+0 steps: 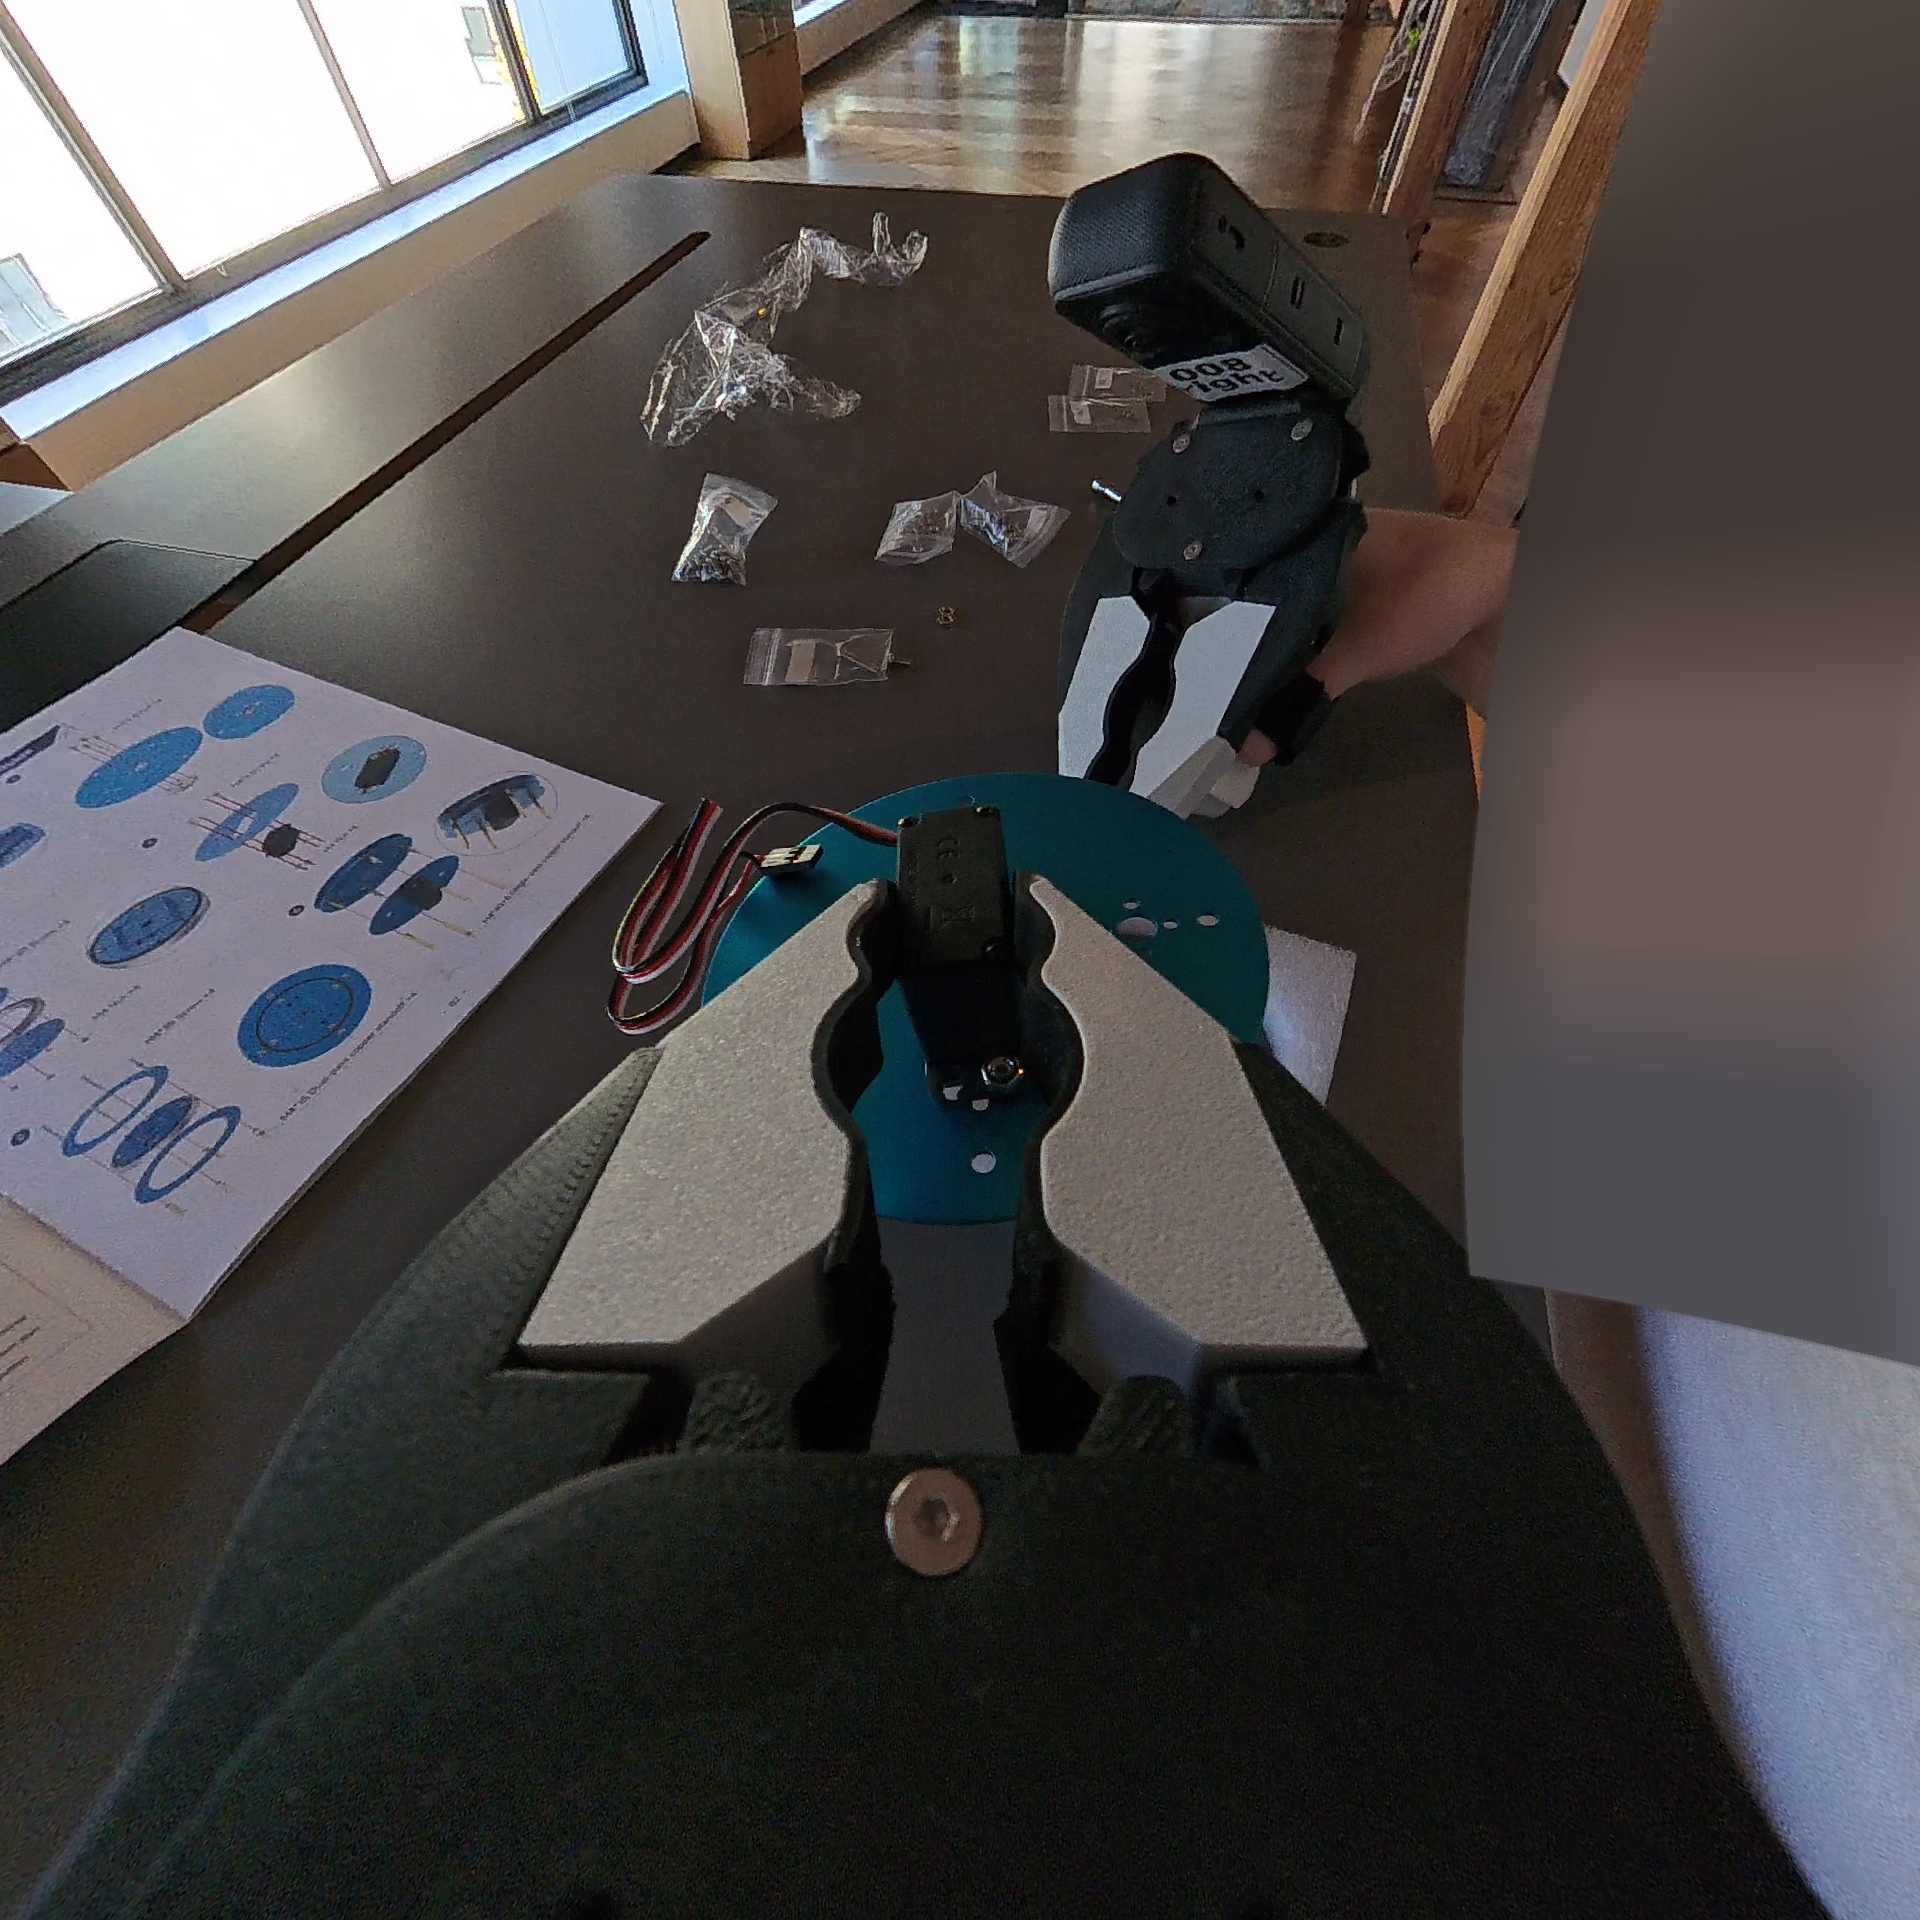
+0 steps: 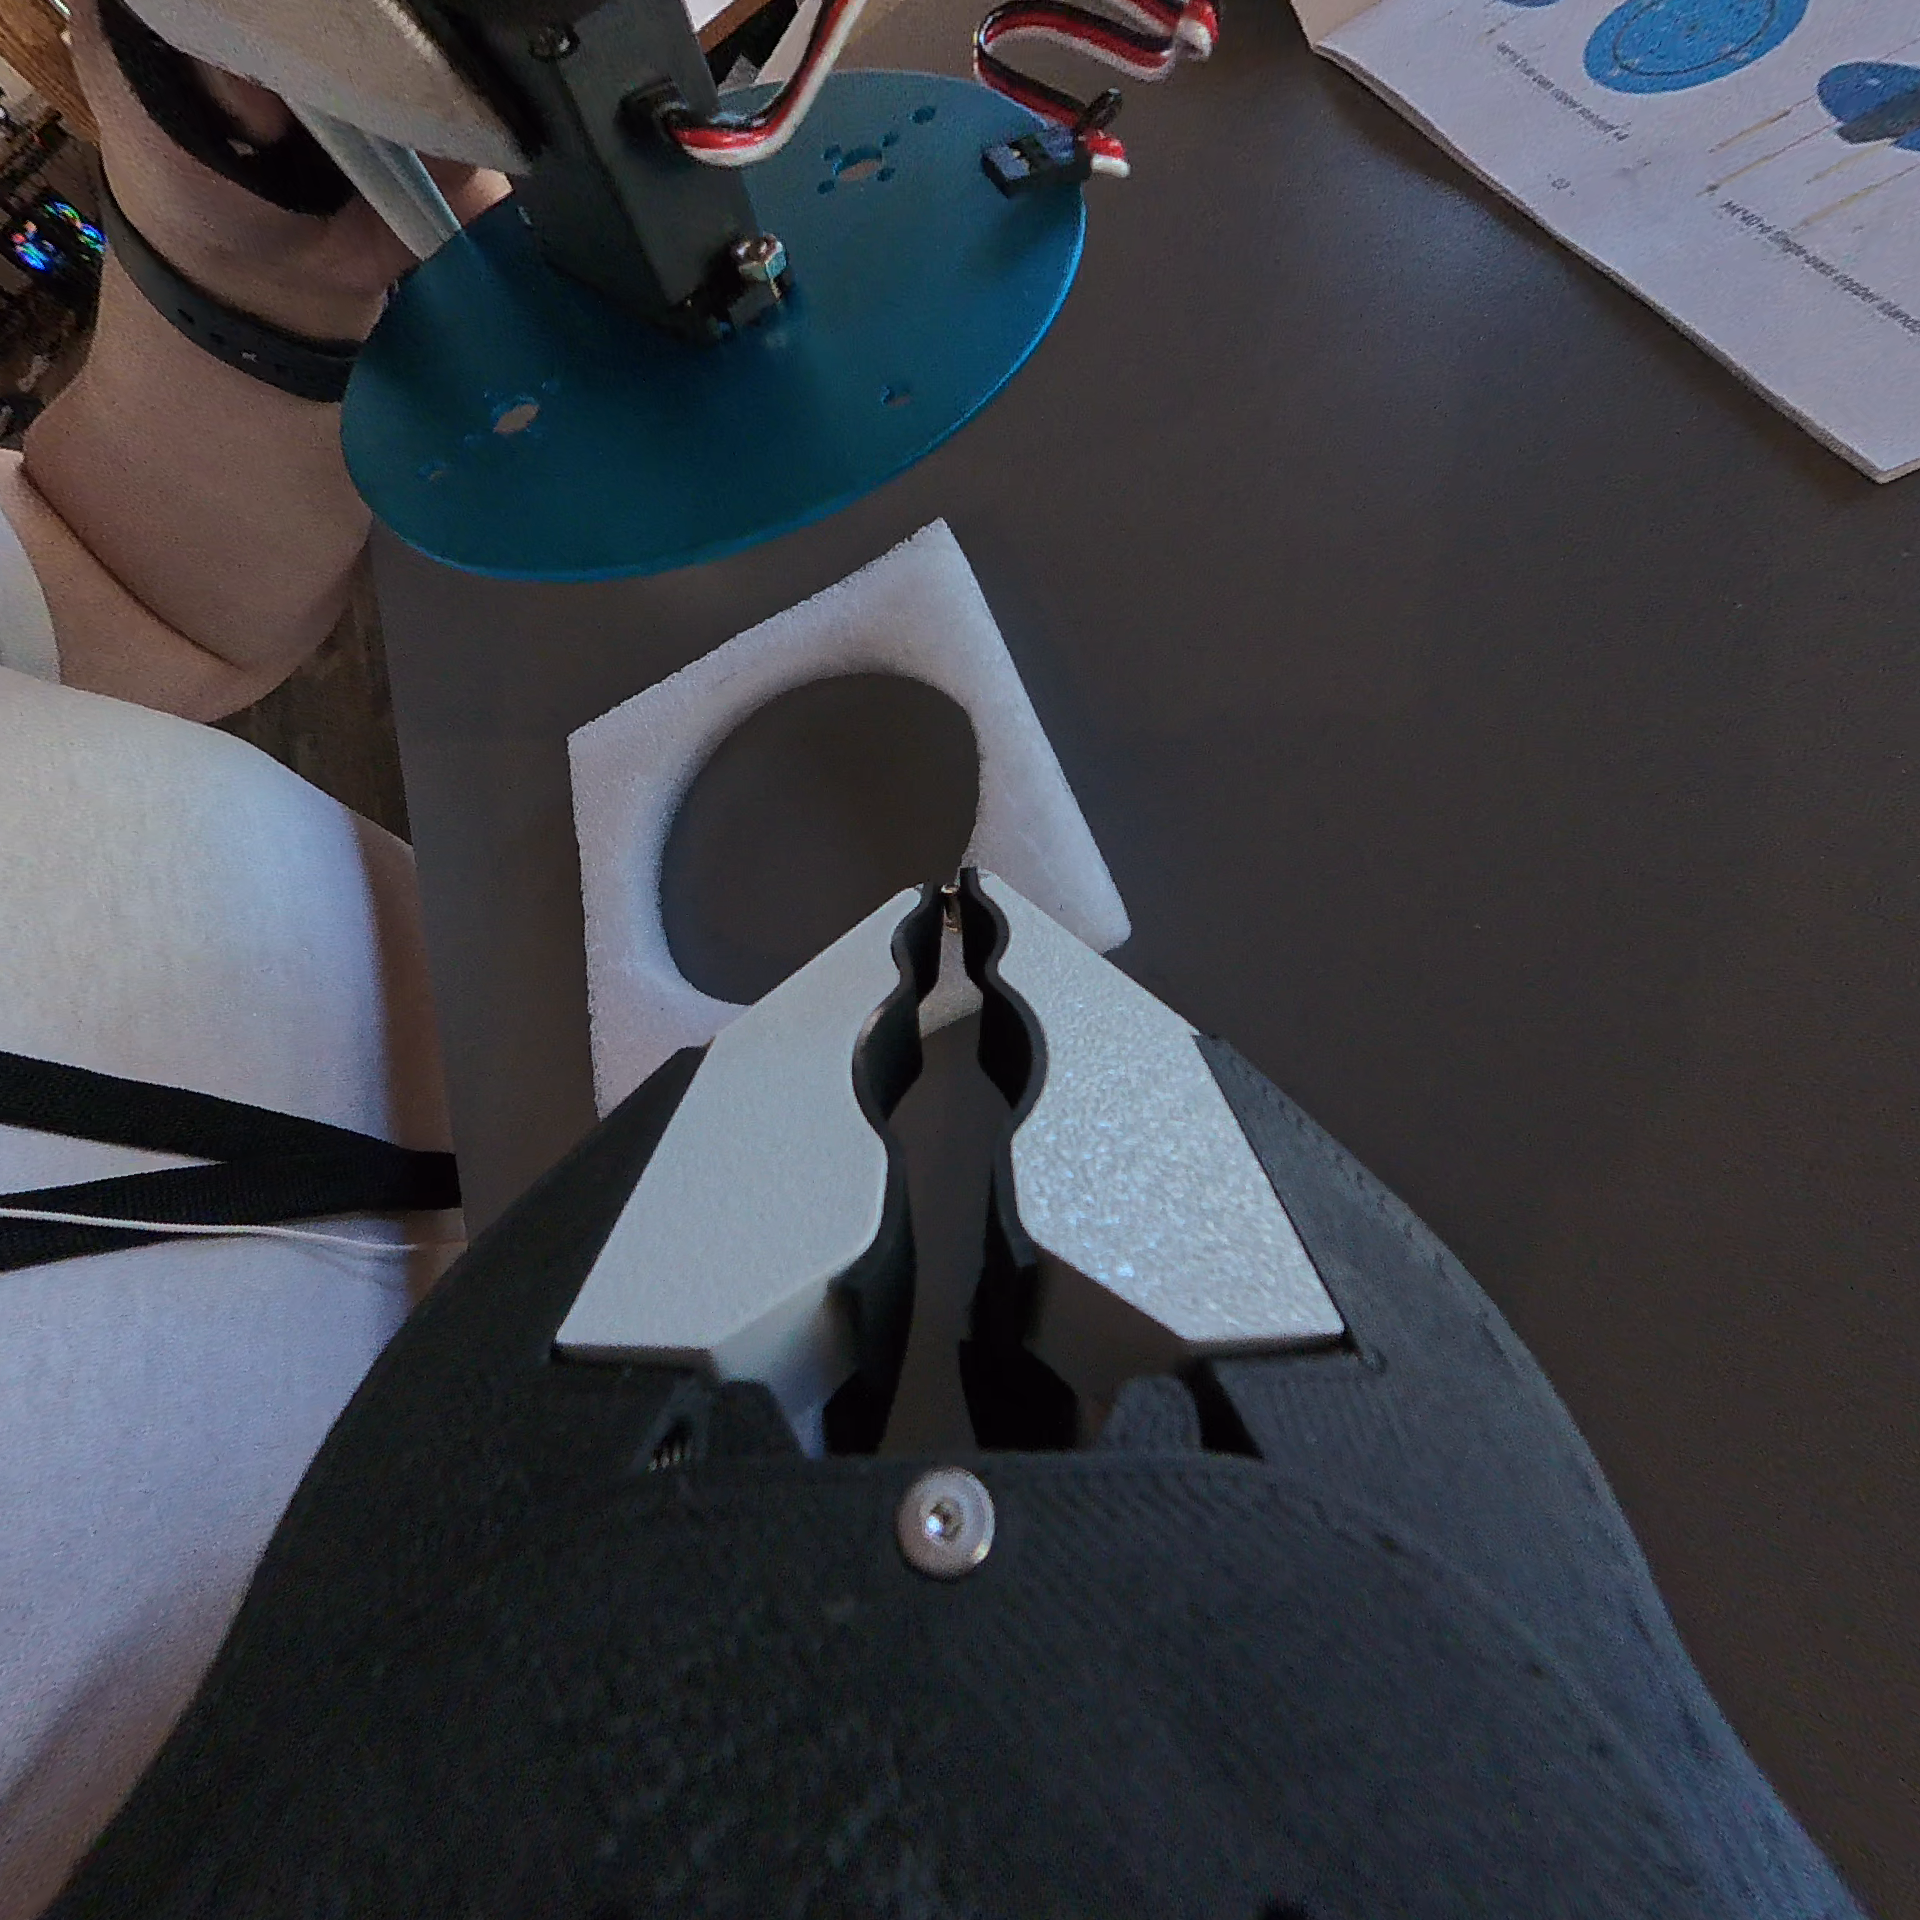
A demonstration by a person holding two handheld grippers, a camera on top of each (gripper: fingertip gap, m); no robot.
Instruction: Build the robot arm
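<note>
My left gripper [image 1: 951, 899] is shut on a black servo [image 1: 951, 935] that is fixed to a round blue plate [image 1: 1143, 904]. It holds both tilted a little above the dark table. The servo's red, white and black cable [image 1: 665, 935] hangs off to the left. My right gripper [image 2: 948, 899] is shut on a small metal screw [image 2: 949, 906] at its tips, just short of the plate [image 2: 727, 436] and servo [image 2: 644, 208]. In the left wrist view the right gripper [image 1: 1127, 774] sits at the plate's far right edge.
A white foam square with a round hole [image 2: 831, 644] lies under the right gripper. A printed sheet with blue diagrams [image 1: 260, 935] lies to the left. Small bags of hardware [image 1: 722, 525], crumpled clear plastic [image 1: 748, 343] and a loose brass nut [image 1: 945, 615] lie farther back. The tips of one gripper are about 12 cm away from the tips of the other.
</note>
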